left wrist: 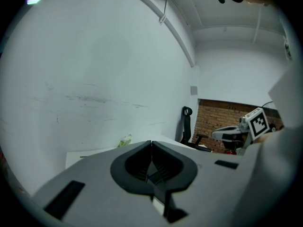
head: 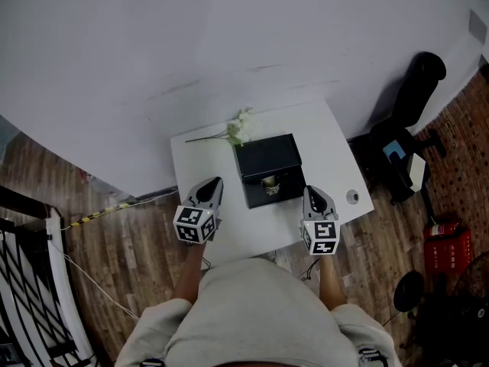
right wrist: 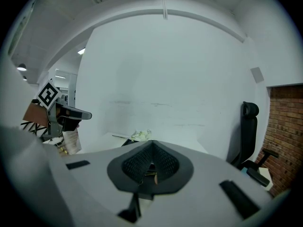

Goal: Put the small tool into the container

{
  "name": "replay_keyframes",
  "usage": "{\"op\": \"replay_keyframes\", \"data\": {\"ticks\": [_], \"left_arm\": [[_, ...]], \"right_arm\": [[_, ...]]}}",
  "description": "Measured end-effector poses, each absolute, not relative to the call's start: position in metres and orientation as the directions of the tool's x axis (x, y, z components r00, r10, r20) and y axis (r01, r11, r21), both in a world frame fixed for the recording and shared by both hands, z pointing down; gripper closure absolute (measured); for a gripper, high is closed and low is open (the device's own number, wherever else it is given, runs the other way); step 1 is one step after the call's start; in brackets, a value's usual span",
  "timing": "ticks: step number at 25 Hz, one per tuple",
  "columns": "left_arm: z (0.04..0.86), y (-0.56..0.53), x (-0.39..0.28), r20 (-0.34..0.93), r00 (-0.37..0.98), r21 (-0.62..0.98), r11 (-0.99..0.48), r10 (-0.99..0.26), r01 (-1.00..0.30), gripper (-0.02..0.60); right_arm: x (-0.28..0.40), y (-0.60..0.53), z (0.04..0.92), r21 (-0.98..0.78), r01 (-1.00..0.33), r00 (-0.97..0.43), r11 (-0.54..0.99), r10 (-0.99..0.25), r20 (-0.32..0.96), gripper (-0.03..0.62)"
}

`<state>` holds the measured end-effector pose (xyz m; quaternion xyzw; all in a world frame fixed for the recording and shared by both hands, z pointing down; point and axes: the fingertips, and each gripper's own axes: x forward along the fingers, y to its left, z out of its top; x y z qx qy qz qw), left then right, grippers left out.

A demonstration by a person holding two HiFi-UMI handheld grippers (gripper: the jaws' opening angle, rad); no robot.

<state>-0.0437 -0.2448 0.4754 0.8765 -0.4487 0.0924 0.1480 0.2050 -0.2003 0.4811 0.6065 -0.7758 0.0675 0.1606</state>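
— Wood floor (head: 114, 251) and white wall (head: 191, 37) all round; looking down on a white table (head: 252, 228) pushed up to that wall. Seeing anything of the job?

— Seeing the black container (head: 266, 156) sitting at the table's middle. Noticing a small pale thing (head: 269, 181) at its 6 o'clock side. Not managing to tell whether lying inside or sitting on the front, nor whether being the tool in question.

— Anything else lying about?

— Spotting a white flower sprig (head: 240, 127) at the container's 11 o'clock, just beside that corner, and a small round item (head: 352, 197) out at 4 o'clock, near the table's edge. Also catching a black office chair (head: 412, 90) standing off the table at 2 o'clock.

— And the grippers?

— Finding the left gripper (head: 214, 183) at the container's 8 o'clock and the right gripper (head: 312, 193) at 4 o'clock, both hovering over the table and pointing toward 12 o'clock. Seeing both pairs of jaws pressed together, clamping nothing visible.
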Motion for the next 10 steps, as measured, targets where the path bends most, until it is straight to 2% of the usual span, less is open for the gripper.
{"op": "replay_keyframes", "data": {"ticks": [10], "left_arm": [[0.4789,-0.2492,-0.0377,0.301,0.588,0.18,-0.561,-0.75,-0.808,0.572]], "right_arm": [[0.2051,-0.2056,0.4871,0.082,-0.963,-0.214,0.256,-0.915,0.342,0.595]]}}
